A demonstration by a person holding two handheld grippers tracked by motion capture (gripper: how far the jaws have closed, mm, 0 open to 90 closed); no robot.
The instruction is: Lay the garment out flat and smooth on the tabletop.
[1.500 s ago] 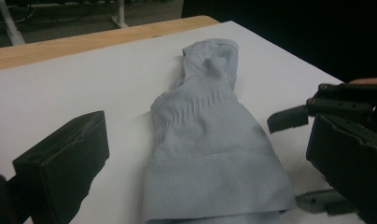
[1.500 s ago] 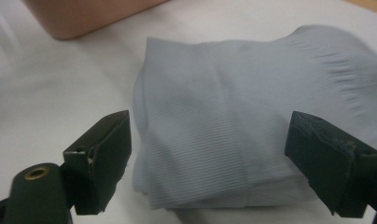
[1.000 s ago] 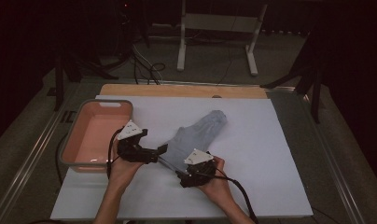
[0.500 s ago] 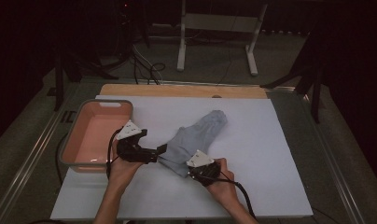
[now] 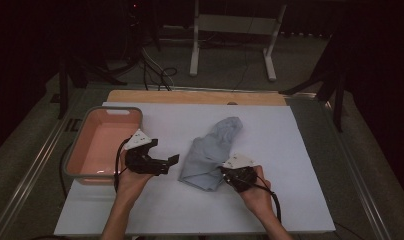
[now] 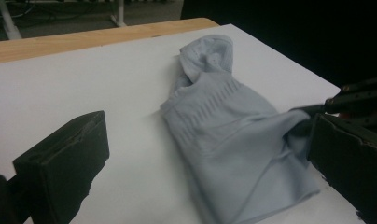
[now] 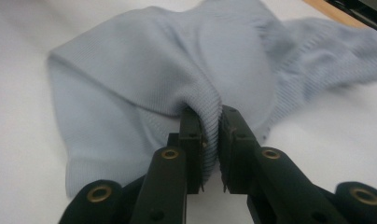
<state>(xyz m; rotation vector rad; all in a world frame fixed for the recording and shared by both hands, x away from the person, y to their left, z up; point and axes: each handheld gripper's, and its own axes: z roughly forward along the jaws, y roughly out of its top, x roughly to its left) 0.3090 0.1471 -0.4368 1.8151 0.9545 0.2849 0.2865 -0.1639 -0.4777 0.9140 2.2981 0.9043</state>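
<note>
Table (image 5: 300, 150): white sheet, pink tub (image 5: 101, 142) left of frame.
Sock (image 5: 210, 152): soft, limp (grip the ribbed cuff).
Right gripper (image 7: 210, 140): fingers just closed, clamping cuff fold.
Left gripper (image 5: 166, 164): fingers spread, empty.

sock (image 5: 210, 152): pale blue-grey, ribbed knit | state: limp, rumpled, cuff edge pinched up into a fold | place: mid-table on the white sheet; toe lying farthest from the person

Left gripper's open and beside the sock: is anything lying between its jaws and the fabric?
Nothing visible. In the left gripper view, only bare white table lies between the open left gripper and the light blue sock. The right gripper, whose jaws have just been closing, pinches the sock's near edge.
</note>
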